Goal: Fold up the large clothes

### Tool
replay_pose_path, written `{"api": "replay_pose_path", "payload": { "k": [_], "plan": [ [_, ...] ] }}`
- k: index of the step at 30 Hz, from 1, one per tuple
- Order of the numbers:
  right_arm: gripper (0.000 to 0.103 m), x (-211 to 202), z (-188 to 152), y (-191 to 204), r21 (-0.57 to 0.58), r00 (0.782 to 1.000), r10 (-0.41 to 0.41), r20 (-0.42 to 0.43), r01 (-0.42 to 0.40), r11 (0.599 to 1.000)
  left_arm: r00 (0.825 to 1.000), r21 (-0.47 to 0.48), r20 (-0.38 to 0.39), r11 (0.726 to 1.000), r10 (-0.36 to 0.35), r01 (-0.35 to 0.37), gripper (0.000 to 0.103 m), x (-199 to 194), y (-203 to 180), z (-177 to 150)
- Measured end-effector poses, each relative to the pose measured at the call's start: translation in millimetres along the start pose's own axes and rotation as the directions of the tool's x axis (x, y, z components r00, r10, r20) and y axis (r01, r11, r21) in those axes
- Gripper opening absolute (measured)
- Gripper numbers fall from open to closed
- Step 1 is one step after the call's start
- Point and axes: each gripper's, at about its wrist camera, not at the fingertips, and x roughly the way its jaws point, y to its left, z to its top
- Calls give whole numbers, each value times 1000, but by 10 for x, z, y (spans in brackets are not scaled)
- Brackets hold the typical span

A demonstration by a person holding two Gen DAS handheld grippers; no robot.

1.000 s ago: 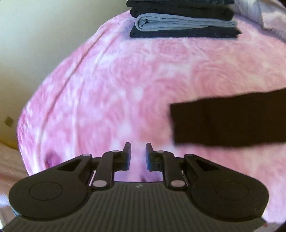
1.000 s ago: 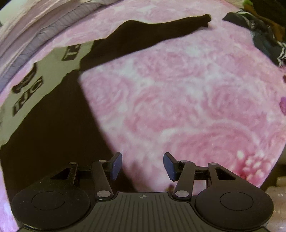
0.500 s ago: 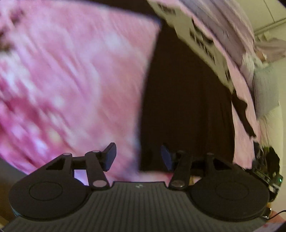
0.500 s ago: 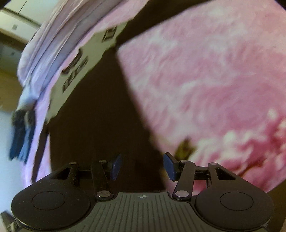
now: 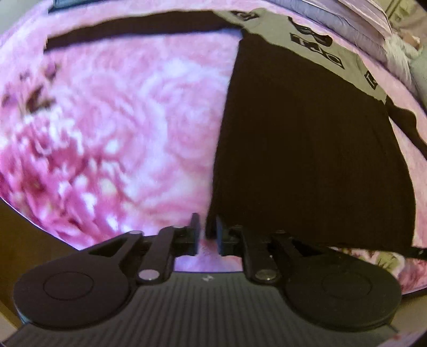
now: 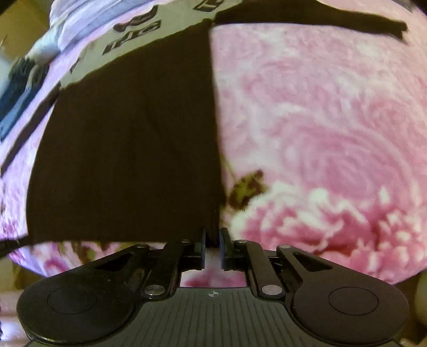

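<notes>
A large black shirt (image 5: 307, 149) with a grey lettered chest panel (image 5: 315, 45) lies flat on a pink floral blanket (image 5: 120, 128), its sleeves spread sideways. My left gripper (image 5: 207, 232) is shut on the shirt's near left hem corner. The right wrist view shows the same shirt (image 6: 133, 149) with my right gripper (image 6: 212, 240) shut on the near right hem corner. One long sleeve (image 6: 320, 18) stretches across the top right there.
The pink blanket (image 6: 320, 133) covers the bed all around the shirt. Folded dark clothes (image 6: 16, 106) lie at the far left in the right wrist view. Pale striped bedding (image 5: 347, 21) runs behind the shirt's collar end. The bed's front edge is just under both grippers.
Both grippers swung down to the shirt's hem and went from open to shut on its two near corners.
</notes>
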Motion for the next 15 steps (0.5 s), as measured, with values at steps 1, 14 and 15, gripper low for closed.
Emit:
{"api": "replay_pose_path", "payload": {
  "k": [1, 14, 15],
  "plan": [
    [30, -66, 38, 68, -16, 999, -50, 13, 50, 999, 1000, -6, 12, 1000, 15, -15, 24, -62, -18, 0],
    [48, 289, -136, 775, -205, 989, -127, 75, 140, 969, 998, 252, -59, 967, -10, 24, 43, 224, -391, 98],
    [48, 249, -198, 780, -204, 988, -137, 75, 149, 967, 997, 285, -74, 958, -1, 22, 43, 197, -394, 85]
  ]
}}
